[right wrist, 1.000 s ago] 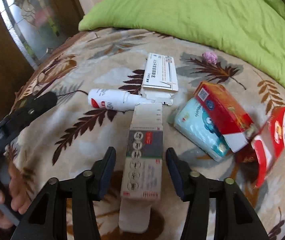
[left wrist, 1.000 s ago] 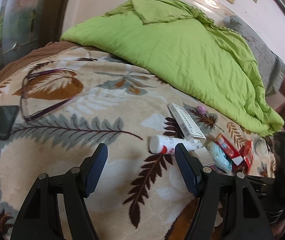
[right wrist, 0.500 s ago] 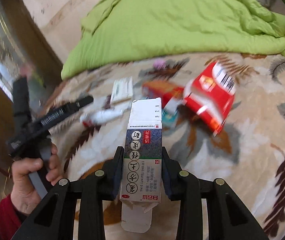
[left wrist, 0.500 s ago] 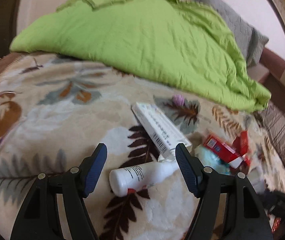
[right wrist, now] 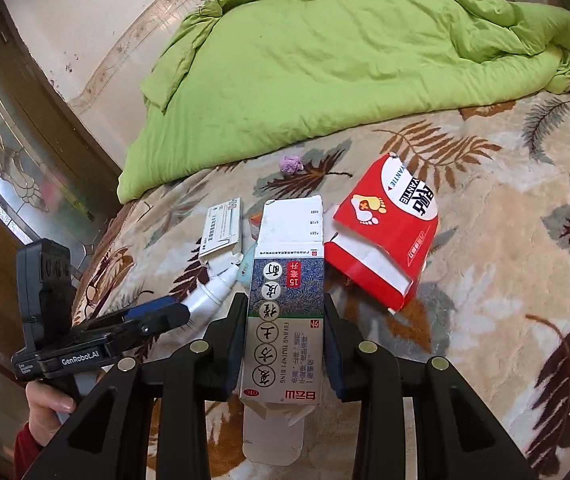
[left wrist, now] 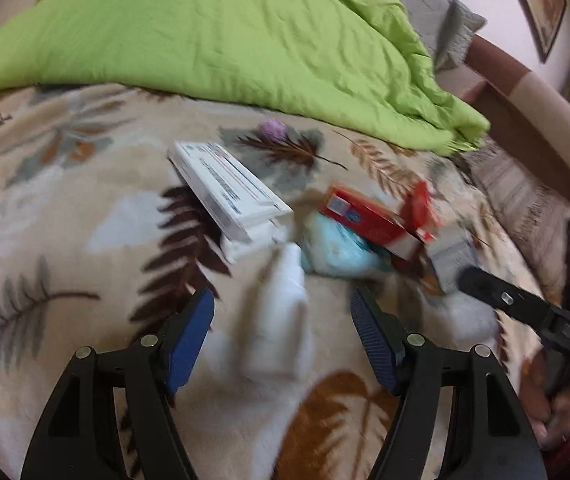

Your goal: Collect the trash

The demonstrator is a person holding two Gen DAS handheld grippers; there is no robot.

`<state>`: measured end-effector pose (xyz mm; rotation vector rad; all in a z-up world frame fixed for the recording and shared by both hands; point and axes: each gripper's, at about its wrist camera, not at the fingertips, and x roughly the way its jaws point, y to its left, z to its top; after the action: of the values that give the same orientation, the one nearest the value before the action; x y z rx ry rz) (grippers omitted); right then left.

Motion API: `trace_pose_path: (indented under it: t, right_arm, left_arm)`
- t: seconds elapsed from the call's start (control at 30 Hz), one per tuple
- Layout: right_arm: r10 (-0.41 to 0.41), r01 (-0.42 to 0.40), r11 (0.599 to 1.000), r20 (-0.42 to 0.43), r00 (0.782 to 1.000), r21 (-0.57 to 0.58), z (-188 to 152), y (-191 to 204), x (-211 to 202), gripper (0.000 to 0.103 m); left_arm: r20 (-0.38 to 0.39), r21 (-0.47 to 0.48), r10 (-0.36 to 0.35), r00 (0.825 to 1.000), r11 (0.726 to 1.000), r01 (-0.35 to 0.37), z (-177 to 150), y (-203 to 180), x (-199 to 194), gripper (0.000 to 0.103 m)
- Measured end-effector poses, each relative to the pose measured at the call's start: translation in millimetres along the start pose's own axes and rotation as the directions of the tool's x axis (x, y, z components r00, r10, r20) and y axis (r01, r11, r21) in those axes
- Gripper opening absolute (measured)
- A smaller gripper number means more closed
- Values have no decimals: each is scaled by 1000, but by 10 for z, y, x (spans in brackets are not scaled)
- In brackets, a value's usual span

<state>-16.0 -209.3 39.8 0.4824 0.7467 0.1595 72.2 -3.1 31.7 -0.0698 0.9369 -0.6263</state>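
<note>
In the left wrist view, the left gripper (left wrist: 283,326) hovers over the leaf-patterned blanket (left wrist: 65,220) with its fingers apart, straddling a white bottle (left wrist: 281,320) that lies blurred between them; the pads do not appear to press on it. Just beyond the bottle lie a long white box (left wrist: 229,190), a pale blue packet (left wrist: 341,250) and a red box (left wrist: 369,218) resting partly on that packet, with a small purple wad (left wrist: 272,128) farther off near the edge of the green duvet (left wrist: 225,32). In the right wrist view, the right gripper (right wrist: 285,340) has its fingers clamped on the sides of a grey-and-white carton (right wrist: 287,300), which is held lifted above the blanket with both end flaps open. Beside it on the blanket lies an opened red-and-white carton (right wrist: 385,232); the white bottle, the white box and the purple wad lie to the left and behind. No bin or bag shows in either view, so the collecting looks to be at an early stage: one piece is in hand, a second is about to be gripped, and several more are left on the bed.
</note>
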Motion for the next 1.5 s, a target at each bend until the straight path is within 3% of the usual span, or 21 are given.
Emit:
trace_pose_path:
  t: [0.1, 0.2, 0.27, 0.43, 0.6, 0.77, 0.93, 1.03, 1.1, 1.27, 1.5]
  right_arm:
    - [-2, 2, 1000, 1, 1000, -12, -7, 26, 13, 37]
    - [-8, 8, 1000, 1, 1000, -9, -10, 29, 23, 37]
    - [-14, 14, 1000, 6, 1000, -7, -7, 19, 16, 37]
    - [-23, 23, 1000, -5, 1000, -7, -10, 10, 39, 37]
    - [-46, 46, 999, -11, 999, -24, -21, 32, 60, 37]
    - [-80, 80, 996, 4, 997, -49, -89, 49, -30, 37]
    - [-104, 109, 990, 59, 993, -88, -190, 142, -260, 37]
    - [-121, 136, 979, 108, 987, -150, -326, 267, -470, 37]
    - [-118, 139, 975, 127, 985, -173, -409, 333, -585, 37]
    - [-99, 135, 968, 171, 980, -213, -621, 409, -903, 37]
    - [-97, 132, 967, 165, 982, -216, -893, 325, -1193, 37]
  left_arm:
    - [-13, 17, 24, 1000, 1000, -24, 30, -67, 129, 64]
    - [-51, 49, 3, 999, 999, 0, 15, -136, 197, 49]
    - [-72, 96, 32, 997, 995, -25, -15, -206, 263, 38]
    - [-70, 87, 95, 993, 992, -89, -46, -214, 355, 29]
    - [-28, 83, 165, 986, 983, -162, -110, -306, 319, 29]
    - [80, 32, 168, 983, 985, -171, -235, -402, -32, 29]
    - [215, -34, 197, 956, 980, -194, -424, -539, -550, 29]
    - [271, -21, 249, 930, 967, -253, -562, -685, -794, 29]
    - [299, 5, 250, 921, 965, -263, -662, -808, -948, 29]
    - [325, 42, 228, 918, 966, -255, -965, -1079, -1246, 29]
    - [365, 64, 233, 902, 960, -274, -1238, -1337, -1504, 29]
